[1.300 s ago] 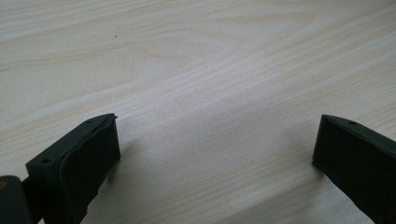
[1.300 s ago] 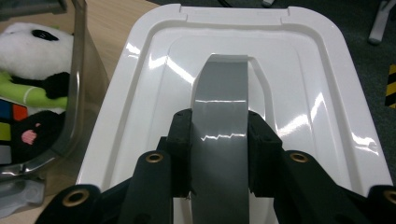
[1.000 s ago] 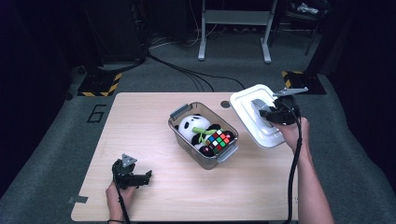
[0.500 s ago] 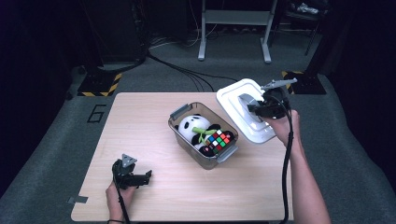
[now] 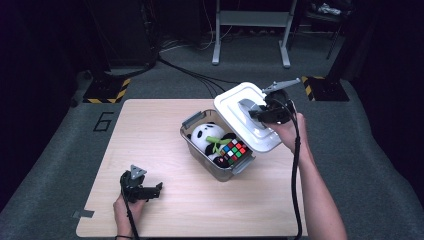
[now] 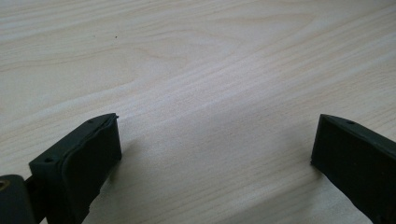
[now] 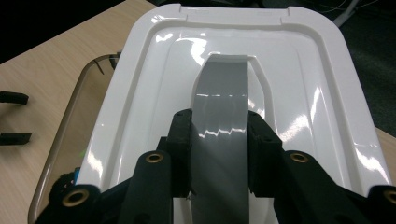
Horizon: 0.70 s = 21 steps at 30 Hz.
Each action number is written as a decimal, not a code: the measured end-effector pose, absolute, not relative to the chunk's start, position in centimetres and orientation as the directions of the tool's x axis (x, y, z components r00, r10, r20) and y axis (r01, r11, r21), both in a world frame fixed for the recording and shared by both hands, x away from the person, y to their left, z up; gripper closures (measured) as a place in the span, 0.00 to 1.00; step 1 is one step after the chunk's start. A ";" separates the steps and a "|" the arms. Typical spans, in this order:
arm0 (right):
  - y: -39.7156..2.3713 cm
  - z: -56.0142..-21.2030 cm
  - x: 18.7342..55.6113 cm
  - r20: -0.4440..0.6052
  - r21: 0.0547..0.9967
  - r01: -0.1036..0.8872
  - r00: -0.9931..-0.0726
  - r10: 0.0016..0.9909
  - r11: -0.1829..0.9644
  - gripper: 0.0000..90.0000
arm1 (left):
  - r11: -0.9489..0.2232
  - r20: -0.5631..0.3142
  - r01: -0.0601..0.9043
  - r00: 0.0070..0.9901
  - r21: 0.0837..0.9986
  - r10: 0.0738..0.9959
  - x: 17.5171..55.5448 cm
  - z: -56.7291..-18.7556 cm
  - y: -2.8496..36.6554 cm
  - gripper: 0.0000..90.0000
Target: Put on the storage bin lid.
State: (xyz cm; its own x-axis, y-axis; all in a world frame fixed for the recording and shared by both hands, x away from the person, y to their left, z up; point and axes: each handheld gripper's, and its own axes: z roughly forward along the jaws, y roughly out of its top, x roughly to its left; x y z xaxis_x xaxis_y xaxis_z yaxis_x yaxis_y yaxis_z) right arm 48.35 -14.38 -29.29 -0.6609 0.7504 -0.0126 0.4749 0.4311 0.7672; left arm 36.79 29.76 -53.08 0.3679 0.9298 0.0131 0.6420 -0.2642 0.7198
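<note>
Right gripper [image 7: 218, 154] clamps the grey handle [image 7: 221, 100] of the white lid [image 5: 247, 116], tilted over the open bin [image 5: 215, 150]; seating it remains. Left gripper [image 6: 212, 158] rests on the table [image 5: 150, 130], jaws wide, empty.

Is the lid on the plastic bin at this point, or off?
Off. The right hand-held gripper clamps the white lid by its grey handle, held tilted over the bin far edge, leaving the panda plush and Rubik's cube exposed.
</note>
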 end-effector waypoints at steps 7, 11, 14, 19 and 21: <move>-12.5 -29.4 48.5 0.000 0.756 0.476 -0.688 0.726 0.451 0.74 | -0.263 0.013 0.642 0.367 0.720 0.930 36.8 -53.1 29.8 0.02; -11.9 -29.6 48.6 0.001 0.754 0.471 -0.697 0.717 0.457 0.74 | -0.264 0.013 0.641 0.367 0.720 0.930 36.8 -53.1 29.8 0.02; -11.2 -29.7 48.7 0.006 0.749 0.472 -0.706 0.708 0.465 0.74 | -0.263 0.012 0.642 0.367 0.721 0.930 36.8 -53.1 29.8 0.02; -10.1 -30.0 48.8 0.021 0.743 0.476 -0.719 0.695 0.471 0.74 | -0.262 0.011 0.642 0.366 0.721 0.930 36.8 -53.1 29.7 0.02; -9.7 -30.1 48.8 0.031 0.736 0.486 -0.720 0.694 0.472 0.74 | -0.261 0.011 0.642 0.366 0.721 0.931 36.8 -53.1 29.7 0.02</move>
State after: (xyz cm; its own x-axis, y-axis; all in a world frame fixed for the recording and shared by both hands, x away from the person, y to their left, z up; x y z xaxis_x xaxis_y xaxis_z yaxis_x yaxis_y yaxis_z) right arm 48.79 -9.74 -30.08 -0.7197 0.6935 0.0311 0.4862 0.4717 0.7356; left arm 36.77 29.74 -53.09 0.3660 0.9305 0.0111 0.6421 -0.2612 0.7207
